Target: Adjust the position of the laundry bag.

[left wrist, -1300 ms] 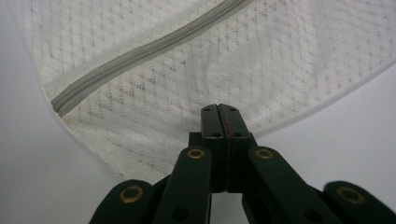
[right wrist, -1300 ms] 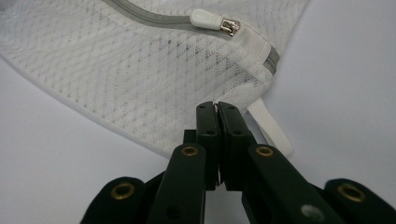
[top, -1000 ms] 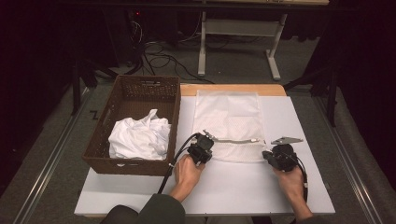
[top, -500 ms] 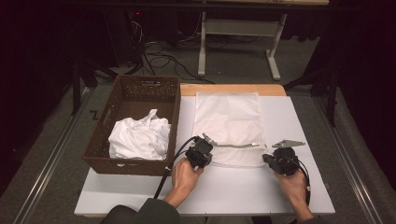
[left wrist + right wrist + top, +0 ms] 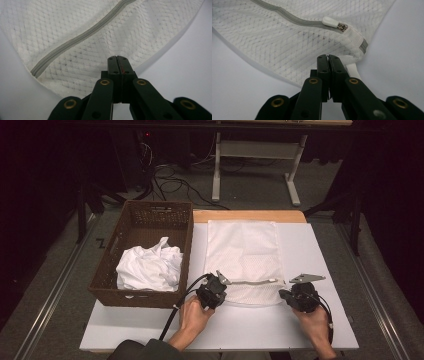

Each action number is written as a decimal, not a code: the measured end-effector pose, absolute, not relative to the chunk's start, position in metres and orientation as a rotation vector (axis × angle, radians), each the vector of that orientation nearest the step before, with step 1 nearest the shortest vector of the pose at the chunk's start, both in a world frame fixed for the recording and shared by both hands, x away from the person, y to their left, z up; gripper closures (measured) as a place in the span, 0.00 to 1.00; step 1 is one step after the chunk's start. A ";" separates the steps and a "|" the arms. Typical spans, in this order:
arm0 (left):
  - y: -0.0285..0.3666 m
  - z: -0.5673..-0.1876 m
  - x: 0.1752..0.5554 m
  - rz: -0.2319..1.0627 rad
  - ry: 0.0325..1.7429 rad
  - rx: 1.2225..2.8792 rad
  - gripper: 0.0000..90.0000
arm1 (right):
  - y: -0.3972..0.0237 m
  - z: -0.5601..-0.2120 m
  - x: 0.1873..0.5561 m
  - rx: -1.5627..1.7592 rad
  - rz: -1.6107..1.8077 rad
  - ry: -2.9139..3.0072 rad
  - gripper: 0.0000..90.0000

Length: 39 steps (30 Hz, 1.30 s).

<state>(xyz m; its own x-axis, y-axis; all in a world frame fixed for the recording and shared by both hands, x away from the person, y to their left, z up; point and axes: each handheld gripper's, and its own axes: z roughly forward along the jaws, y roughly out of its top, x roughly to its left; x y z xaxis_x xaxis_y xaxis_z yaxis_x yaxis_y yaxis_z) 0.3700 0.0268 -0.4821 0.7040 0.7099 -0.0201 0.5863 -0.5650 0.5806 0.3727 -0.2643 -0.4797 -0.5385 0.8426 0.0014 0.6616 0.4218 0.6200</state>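
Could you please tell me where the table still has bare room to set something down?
The table is bare right of the mesh bag, out to its right edge, and along the near edge between the two hands. It is crowded at left, where the basket with white cloth sits against the bag.

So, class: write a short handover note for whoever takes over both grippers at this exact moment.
Left gripper: shut on the near edge of the mesh laundry bag, at its left corner.
Right gripper: shut on the same edge, at the right corner by the zipper pull.
Bag lies flat on the white table, zipper closed.
White clothes sit crumpled in the brown basket to the left.
Done: both corners gripped.
Left, probably: open the zipper and load the clothes.
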 end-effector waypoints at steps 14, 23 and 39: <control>0.031 -0.486 0.351 0.238 0.915 2.363 0.99 | -0.268 -0.480 0.358 1.317 0.870 2.416 0.98; 0.030 -0.486 0.338 0.219 0.842 2.362 0.99 | -0.269 -0.480 0.348 1.319 0.865 2.427 0.98; 0.038 -0.484 0.333 0.203 0.818 2.338 0.80 | -0.272 -0.483 0.339 1.346 0.847 2.400 0.80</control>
